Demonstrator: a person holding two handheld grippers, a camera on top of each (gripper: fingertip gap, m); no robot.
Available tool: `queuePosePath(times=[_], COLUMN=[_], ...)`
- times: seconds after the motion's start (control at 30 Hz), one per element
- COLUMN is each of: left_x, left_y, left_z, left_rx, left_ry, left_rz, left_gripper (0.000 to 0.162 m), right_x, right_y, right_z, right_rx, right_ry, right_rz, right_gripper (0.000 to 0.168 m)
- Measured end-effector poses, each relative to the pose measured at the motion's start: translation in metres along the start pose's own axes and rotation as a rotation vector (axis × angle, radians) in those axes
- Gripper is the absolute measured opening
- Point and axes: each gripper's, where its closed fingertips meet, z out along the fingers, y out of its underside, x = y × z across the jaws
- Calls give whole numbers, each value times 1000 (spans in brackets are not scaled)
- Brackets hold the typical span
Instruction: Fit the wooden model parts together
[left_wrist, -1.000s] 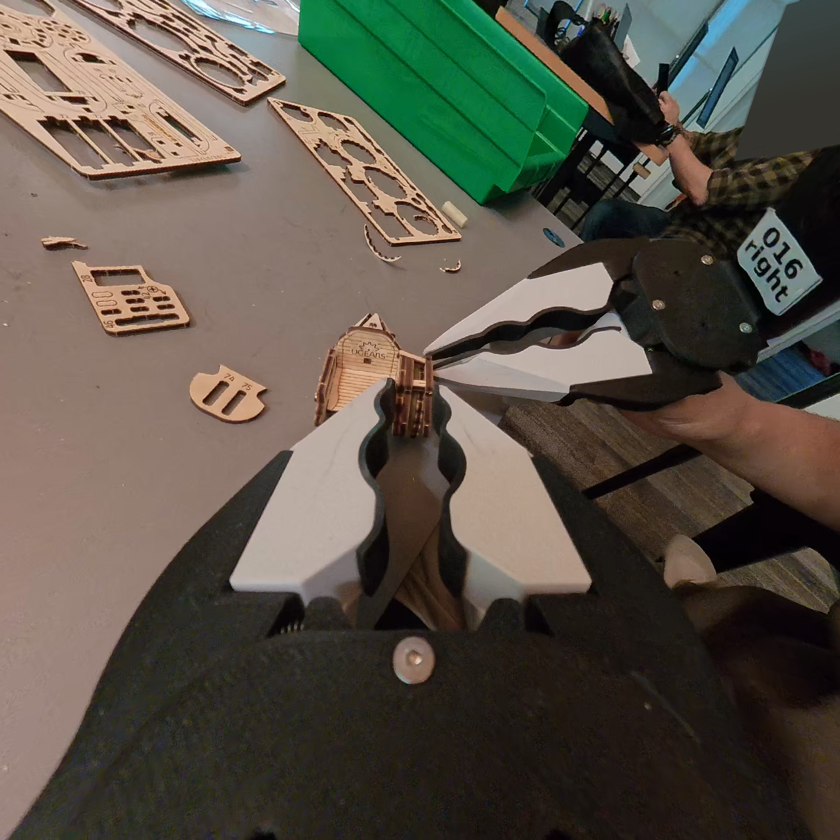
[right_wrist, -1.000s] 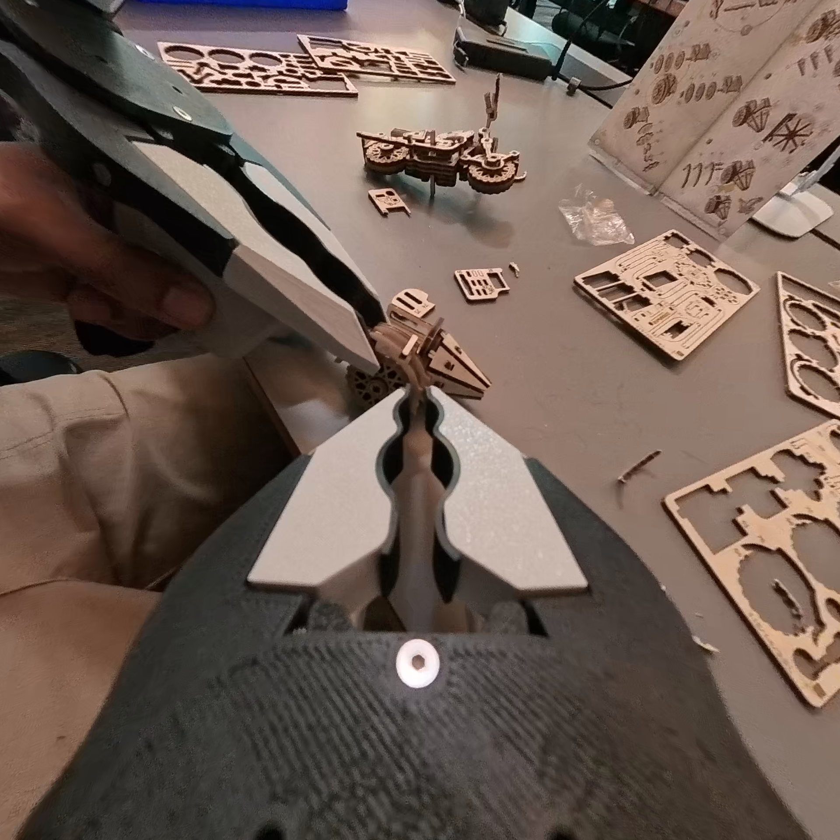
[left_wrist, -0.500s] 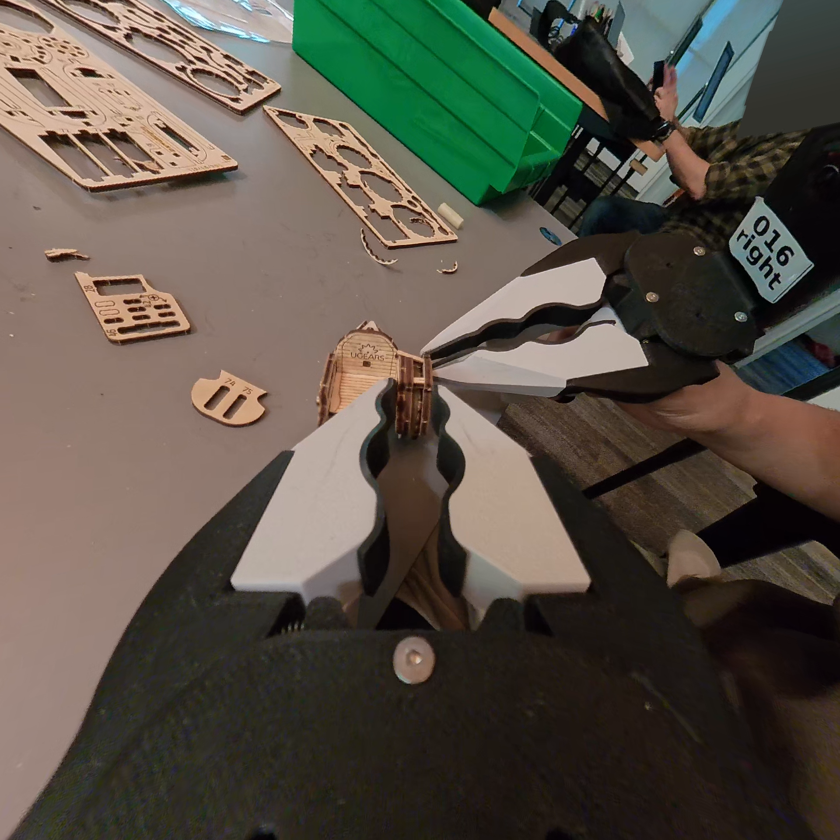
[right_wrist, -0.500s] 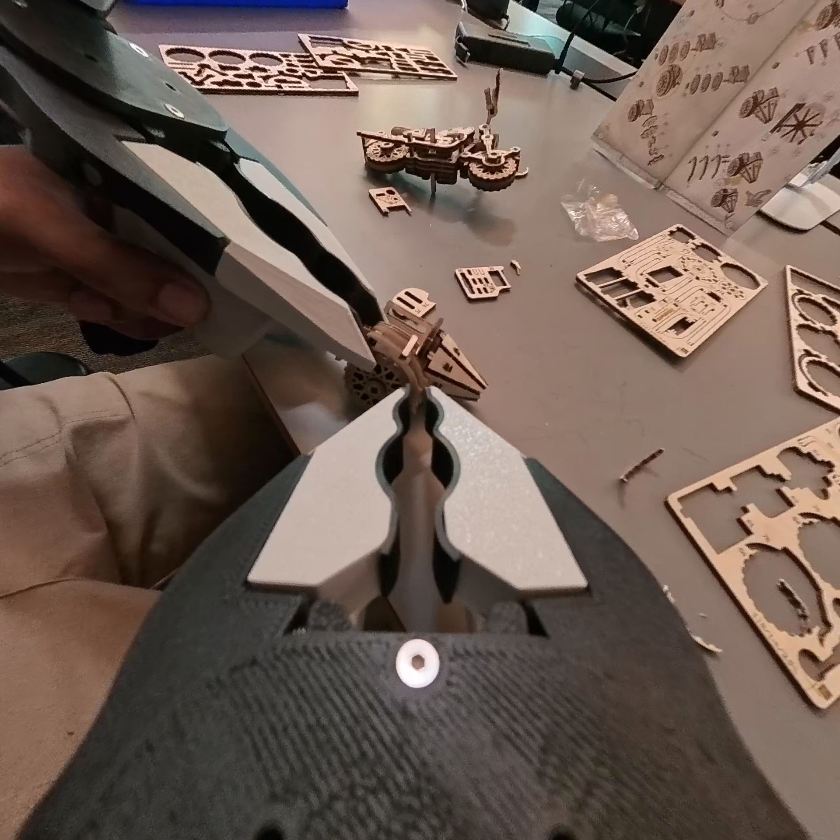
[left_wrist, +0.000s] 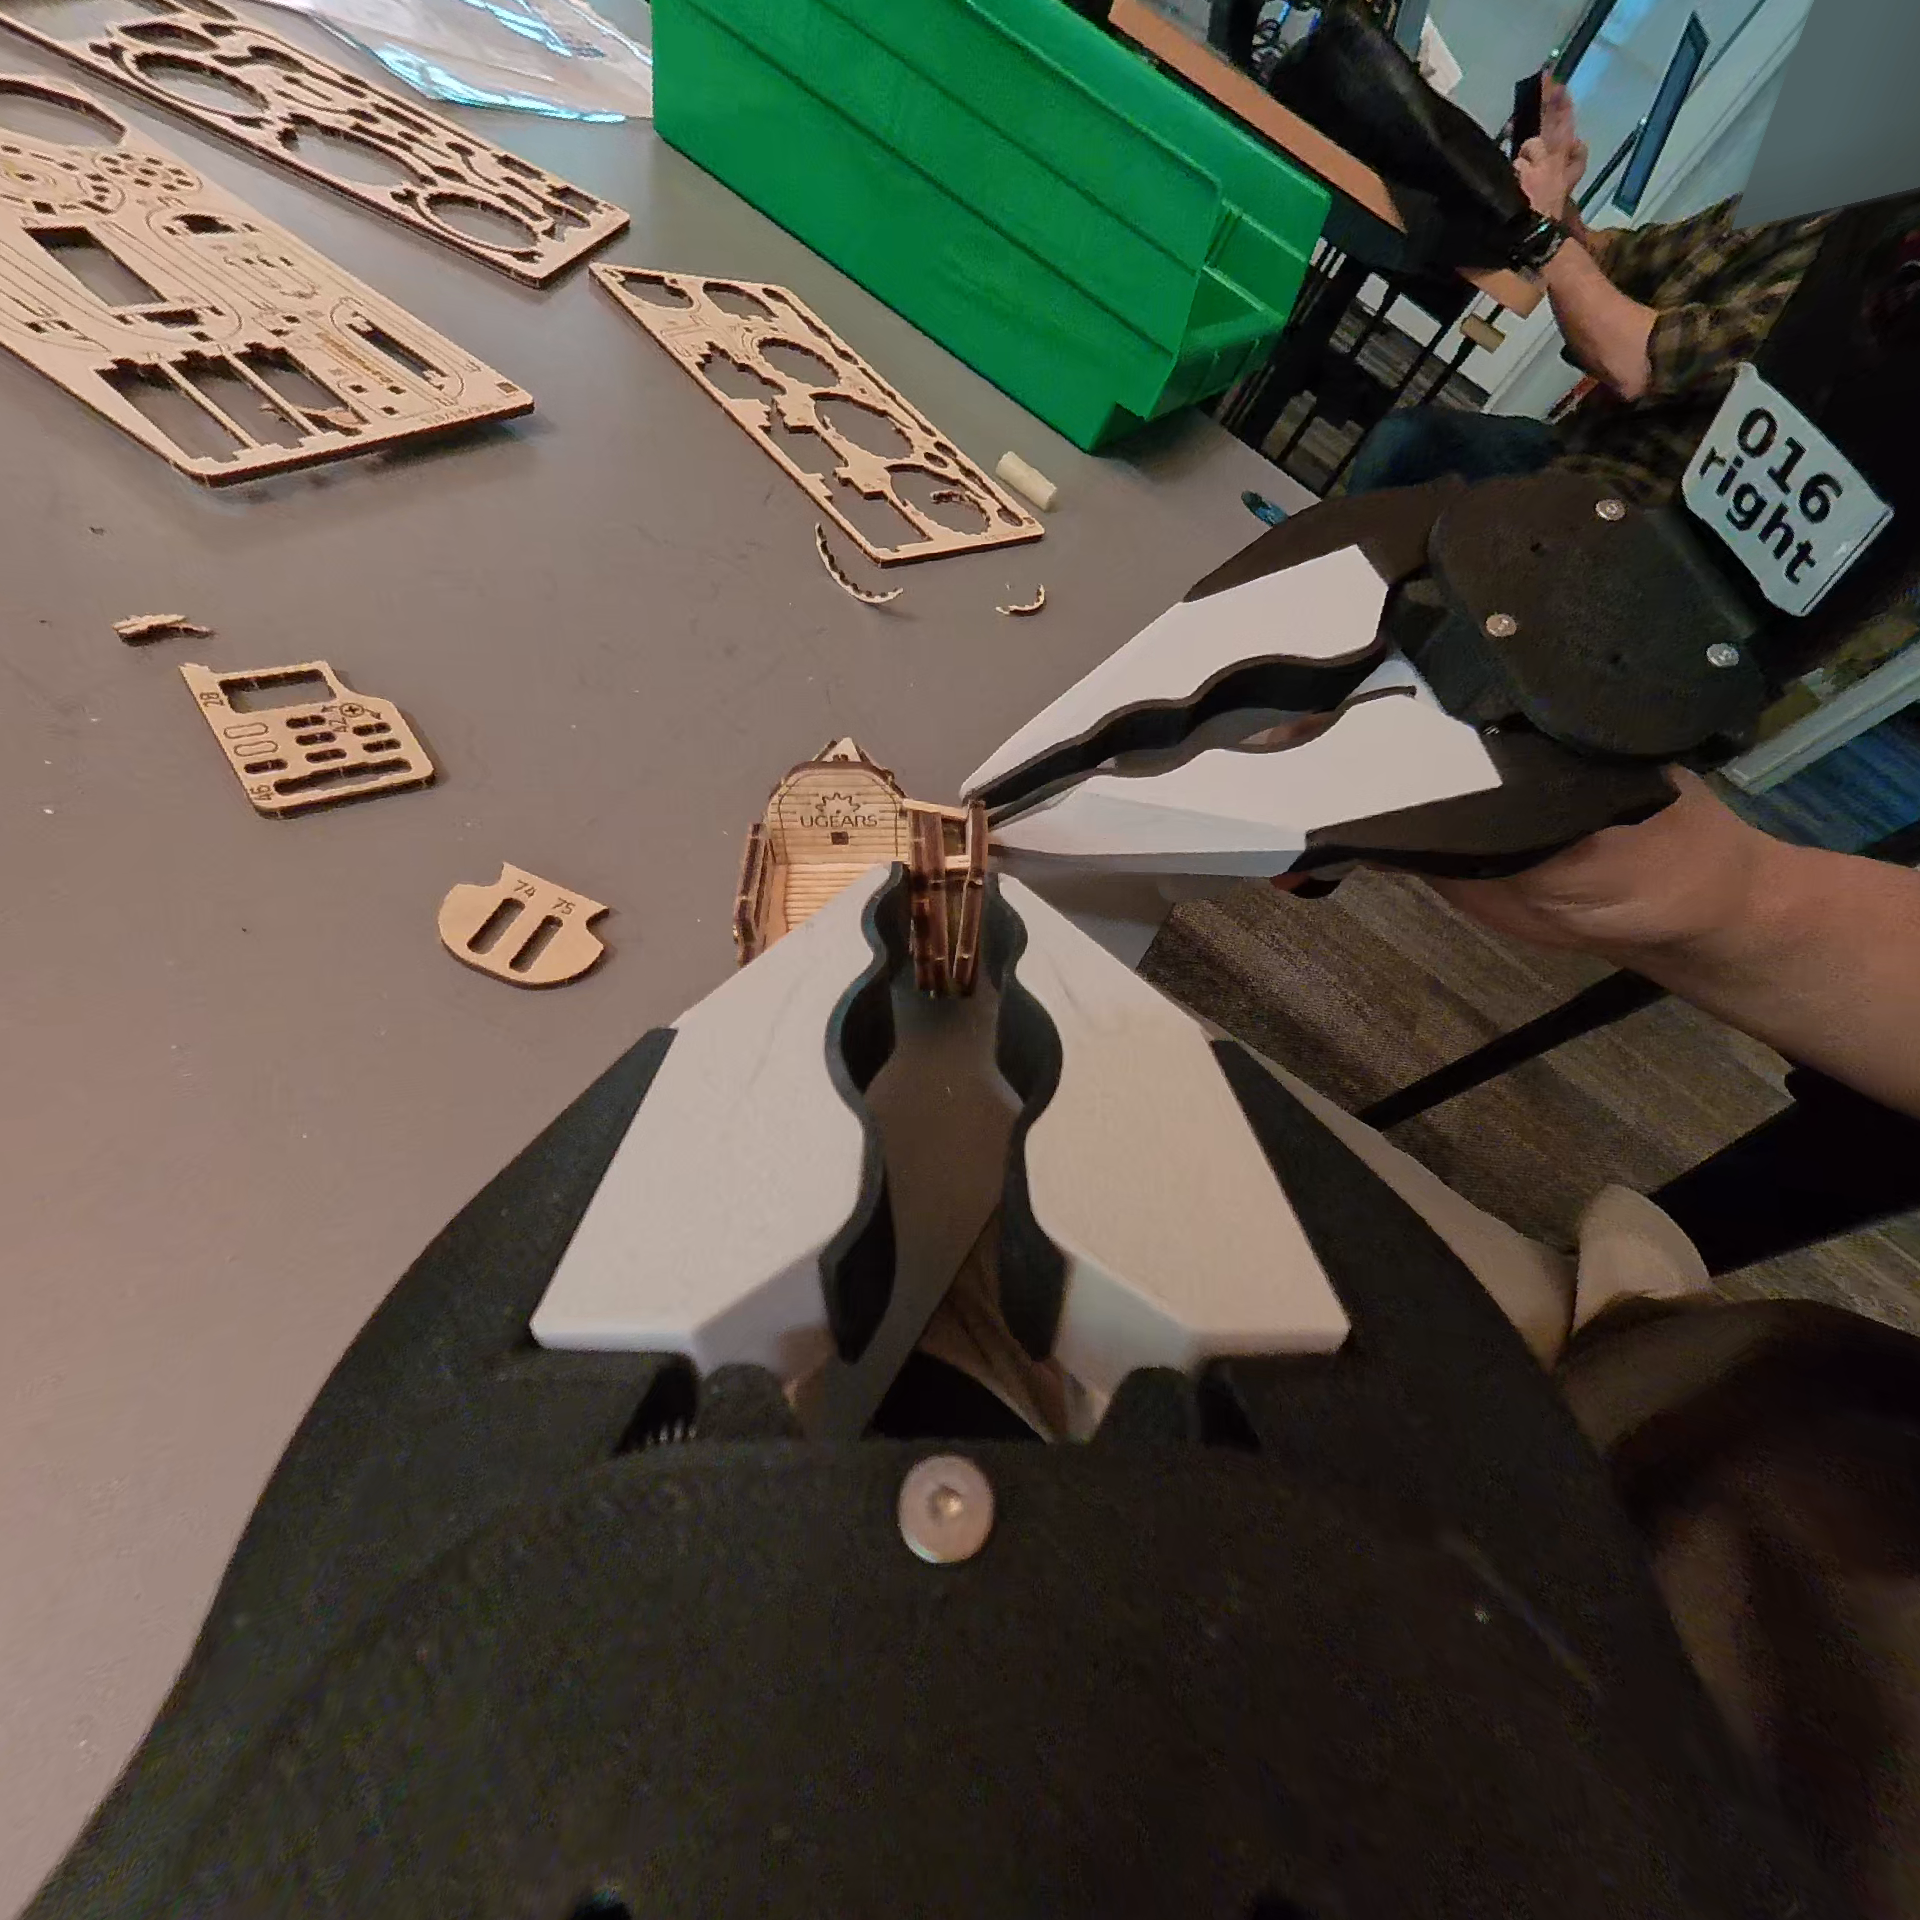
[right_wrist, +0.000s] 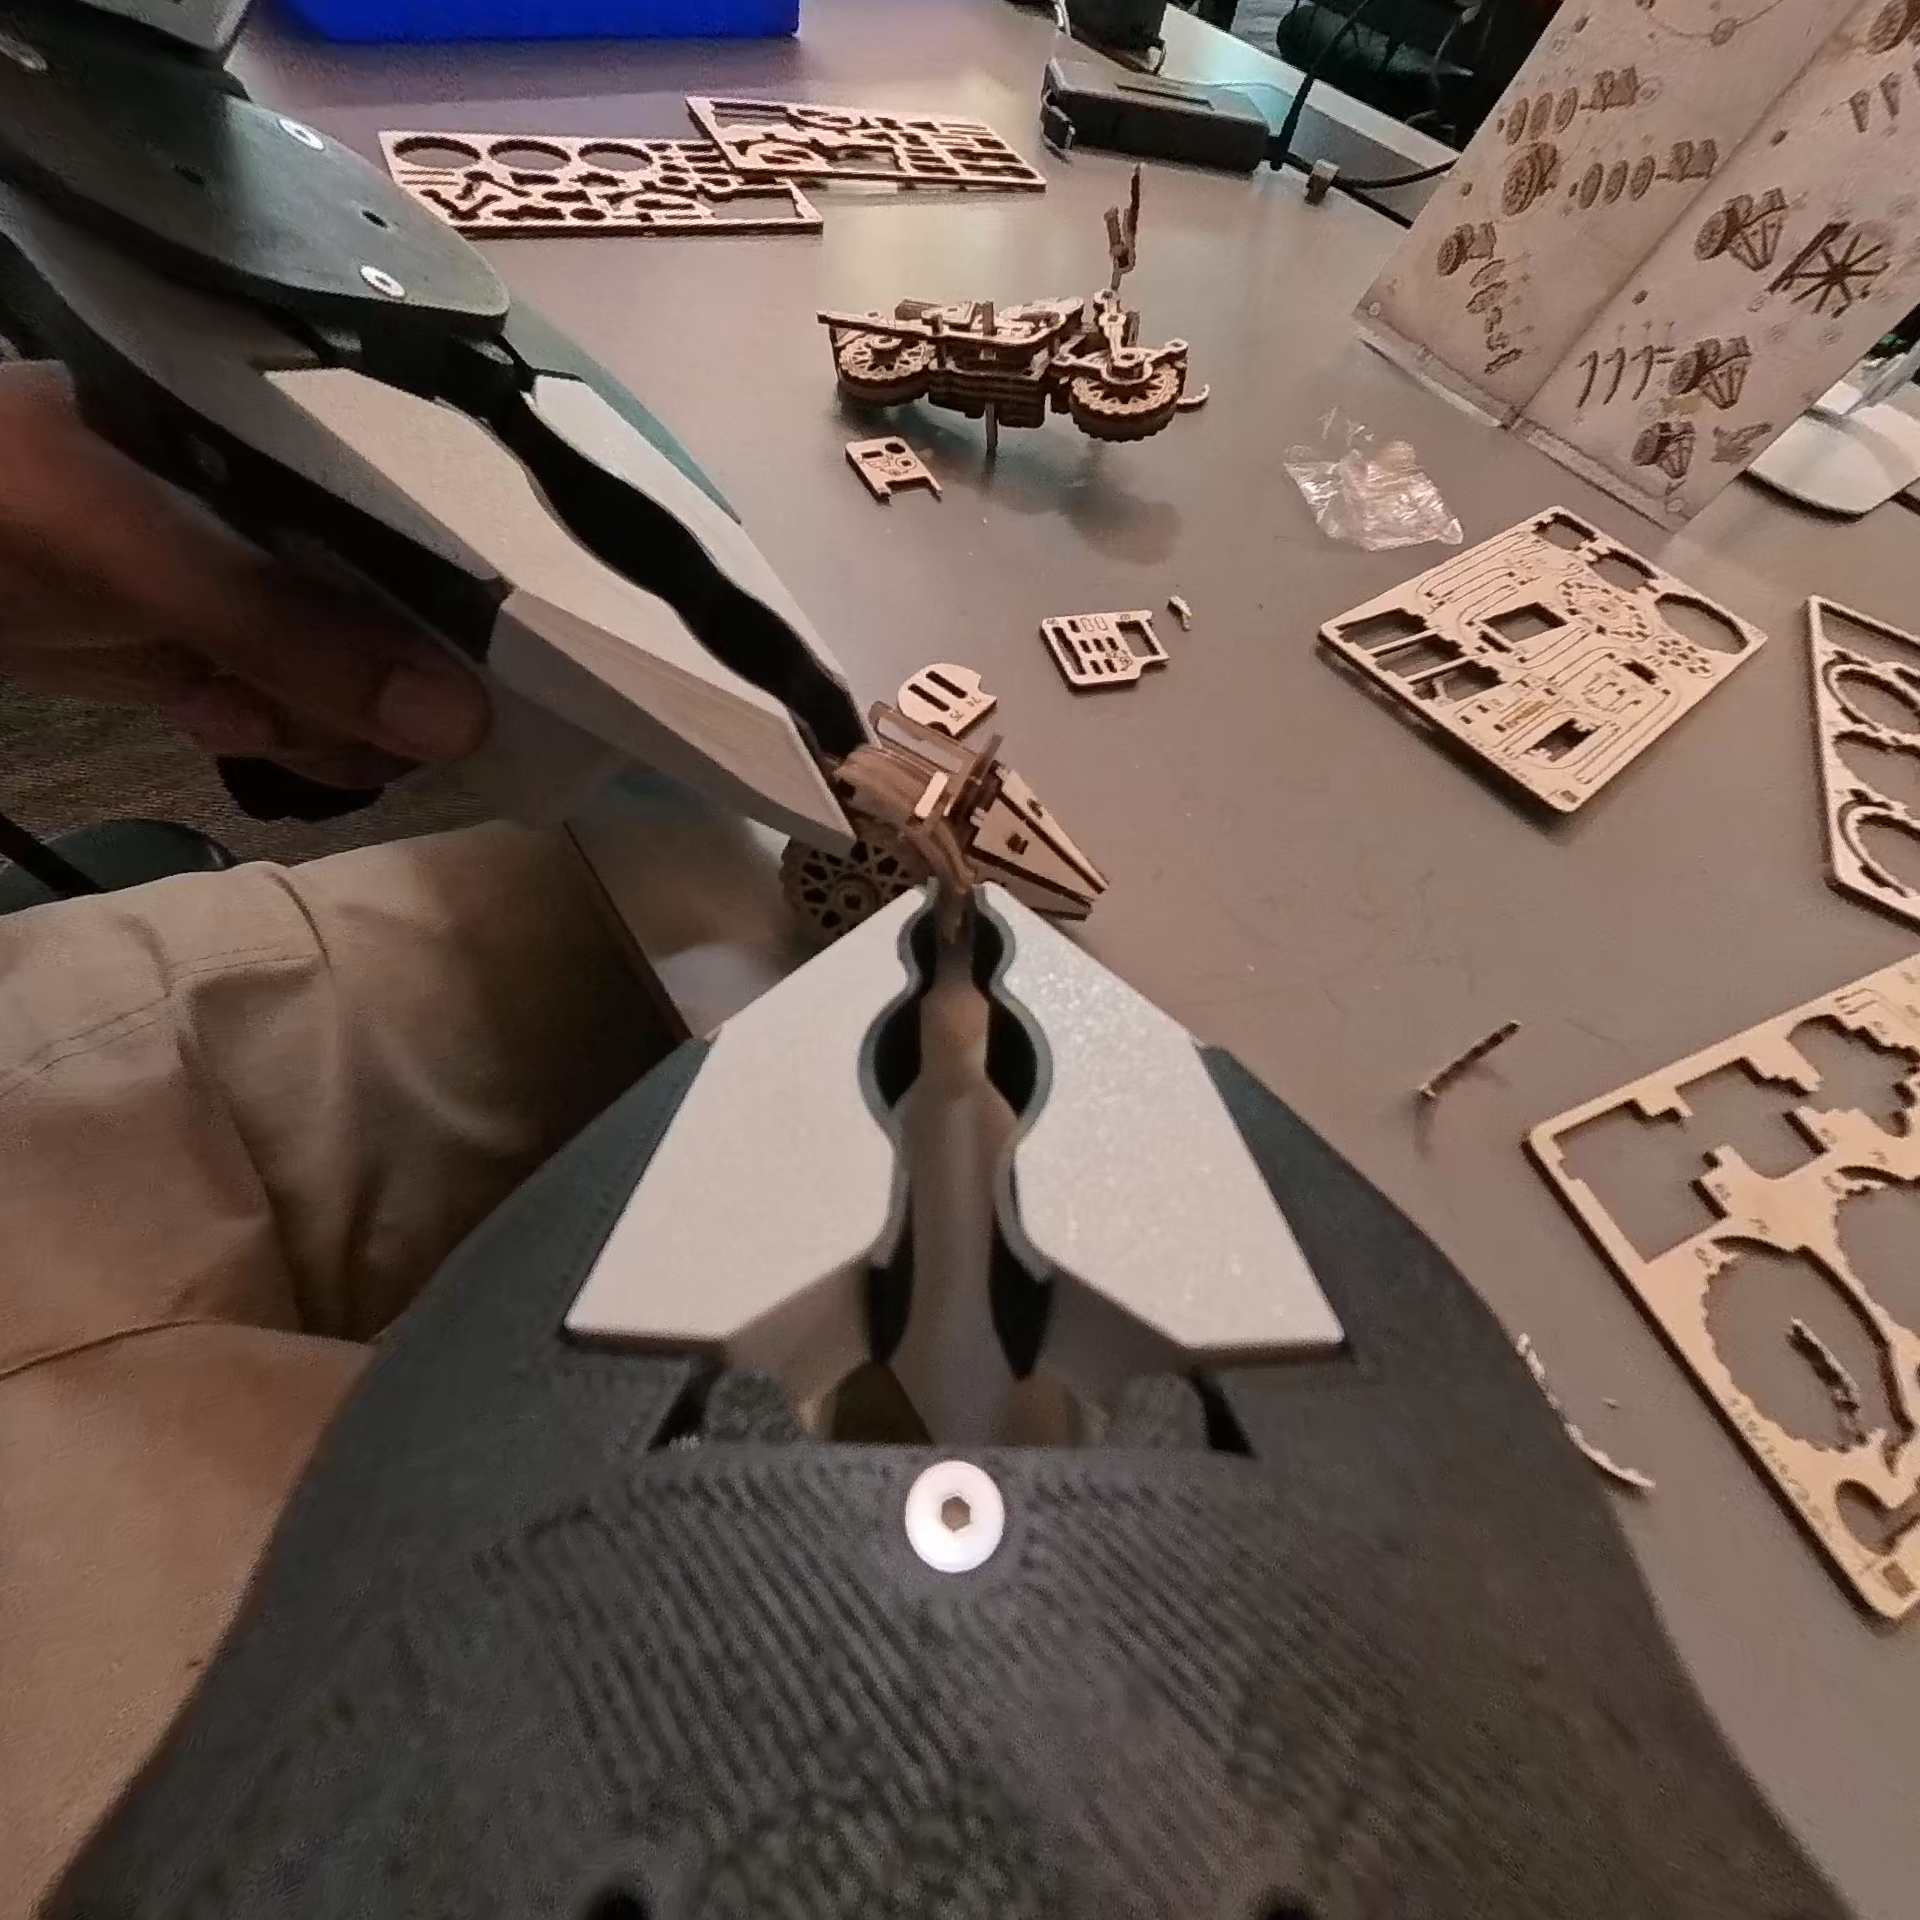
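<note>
Both sets of jaws are biting down on wood: the left gripper (left_wrist: 943, 925) is clamping its tips on the stern end of the small wooden model (left_wrist: 831, 868), while the right gripper (right_wrist: 954, 914) is pinching a thin wooden part (right_wrist: 951, 904) that is sticking out of the model's side. The model, a little boat-like hull with a pointed nose (right_wrist: 1039, 842), is being held up just above the near edge of the grey table (left_wrist: 520, 623), right between the two tools, and a gear wheel (right_wrist: 831, 894) is showing under it. In the left wrist view the right gripper is coming in from the right, with the person's hand (left_wrist: 1621, 894) wrapping its handle. Lying loose on the table just beside the model are a rounded slotted piece (left_wrist: 523, 925) and a slotted rectangular piece (left_wrist: 307, 736). Farther off are punched-out wooden sheets (left_wrist: 821, 410), a green bin (left_wrist: 987, 197) and, in the right wrist view, a built wooden motorcycle (right_wrist: 1008, 358), a crumpled clear plastic bag (right_wrist: 1366, 494) and an instruction sheet (right_wrist: 1683, 239) standing propped up.
</note>
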Motion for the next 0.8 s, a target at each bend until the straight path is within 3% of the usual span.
queuePosePath(times=[0.13,0.3,0.43,0.53,0.67,0.8], left_x=[-1,2,7,7,8,10], left_y=[0,0,3,5,7,8], left_z=[-1,-3,-5,-6,-5,-3], left_rx=[-2,-10,-32,-46,-54,-59], left_ry=[2,33,75,56,31,22], left_rz=[1,9,22,68,130,190], left_gripper=[11,11,10,10,10,10], right_x=[0,-4,-14,-12,-10,-14], right_y=[-2,-8,-9,-6,-15,-25], right_z=[-4,-12,-15,-12,-10,-16], right_rx=[7,37,28,-9,-4,6], right_ry=[-13,-78,-208,-248,-286,-352], right_rz=[1,-25,-38,-1,61,-81], right_gripper=[6,26,23,13,12,16])
